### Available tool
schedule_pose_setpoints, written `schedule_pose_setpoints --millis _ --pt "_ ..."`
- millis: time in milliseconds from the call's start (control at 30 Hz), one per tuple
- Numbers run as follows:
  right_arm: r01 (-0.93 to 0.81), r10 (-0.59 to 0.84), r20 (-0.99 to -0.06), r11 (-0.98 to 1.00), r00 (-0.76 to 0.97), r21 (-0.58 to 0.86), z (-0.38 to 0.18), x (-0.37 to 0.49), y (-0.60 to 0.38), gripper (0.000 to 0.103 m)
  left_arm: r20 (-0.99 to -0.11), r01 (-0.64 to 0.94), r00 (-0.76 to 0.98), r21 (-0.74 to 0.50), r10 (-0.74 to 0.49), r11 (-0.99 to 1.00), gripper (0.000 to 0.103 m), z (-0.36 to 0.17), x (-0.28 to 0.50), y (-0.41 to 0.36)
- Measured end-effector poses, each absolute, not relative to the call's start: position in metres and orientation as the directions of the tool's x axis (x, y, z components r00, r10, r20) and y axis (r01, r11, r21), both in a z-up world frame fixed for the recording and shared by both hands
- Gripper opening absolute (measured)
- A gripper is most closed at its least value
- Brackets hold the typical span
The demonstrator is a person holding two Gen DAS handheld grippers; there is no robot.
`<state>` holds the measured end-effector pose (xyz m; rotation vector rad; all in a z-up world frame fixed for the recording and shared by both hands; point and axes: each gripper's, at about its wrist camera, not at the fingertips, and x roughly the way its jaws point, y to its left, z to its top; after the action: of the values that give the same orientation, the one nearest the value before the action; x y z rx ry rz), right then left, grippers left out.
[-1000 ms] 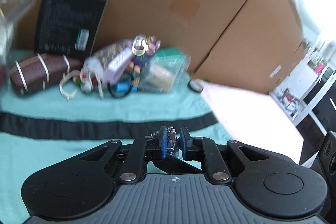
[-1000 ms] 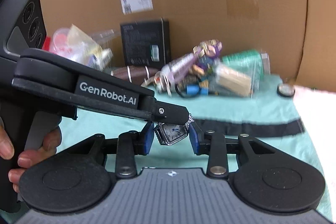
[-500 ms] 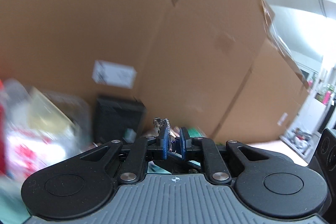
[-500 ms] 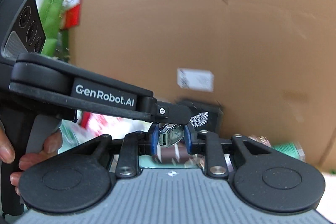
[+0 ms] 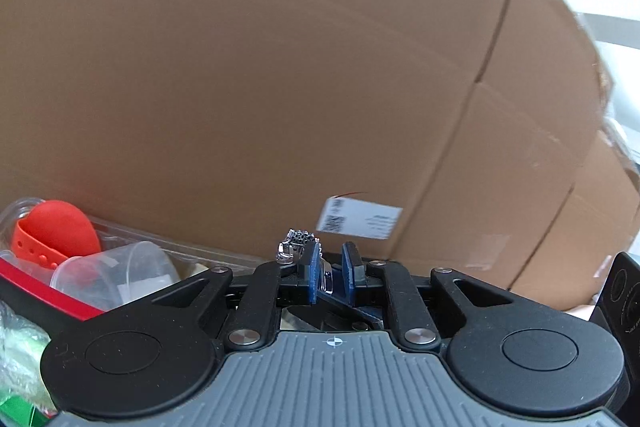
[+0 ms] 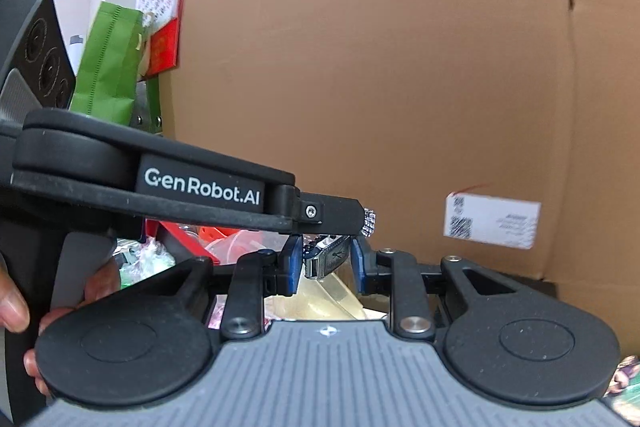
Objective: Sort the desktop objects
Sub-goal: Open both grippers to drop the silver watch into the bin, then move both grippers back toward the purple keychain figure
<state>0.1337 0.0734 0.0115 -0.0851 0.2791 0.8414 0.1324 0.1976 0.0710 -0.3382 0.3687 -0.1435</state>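
Note:
A small silver wristwatch with a sparkly metal band [image 6: 328, 255] hangs between both grippers, high above the table. My right gripper [image 6: 325, 261] is shut on the watch case. My left gripper [image 5: 331, 277] is shut on the watch, its band end [image 5: 297, 246] sticking up past the left finger. In the right wrist view the left gripper's black body [image 6: 200, 187] crosses from the left, its tip right above the watch.
A large cardboard box [image 5: 280, 87] with a white label [image 5: 360, 223] fills the background. A clear plastic container [image 5: 120, 267] with a red silicone strap [image 5: 52, 235] and clear cups sits at lower left. A green bag [image 6: 108, 63] stands far left.
Both grippers have lifted together with the watch and swung left; the table pile dropped out of view and the clear container with the red strap came into view.

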Motion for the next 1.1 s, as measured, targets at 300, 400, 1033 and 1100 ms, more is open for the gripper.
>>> schedule_pose_setpoints --millis 300,400,1033,1100 --pt "-0.717 0.685 -0.283 0.697 0.671 -0.015 -0.005 0.143 0.081 0.083 -0.279 0.082 0.943 -0.333 -0.181 0.939 0.099 0.06 0.134 0.202" --pt "-0.7 0.678 -0.277 0.714 0.681 0.024 -0.007 0.148 0.075 0.095 -0.275 0.092 0.941 -0.348 -0.195 0.933 0.103 0.061 0.134 0.204" --pt "-0.63 0.619 -0.32 0.772 0.717 0.083 -0.022 0.157 0.054 0.103 -0.352 0.044 0.922 -0.32 -0.162 0.946 0.103 0.049 0.134 0.188" --pt "-0.63 0.619 -0.318 0.773 0.718 0.081 -0.022 0.155 0.052 0.103 -0.355 0.042 0.921 -0.313 -0.158 0.949 0.103 0.048 0.133 0.186"
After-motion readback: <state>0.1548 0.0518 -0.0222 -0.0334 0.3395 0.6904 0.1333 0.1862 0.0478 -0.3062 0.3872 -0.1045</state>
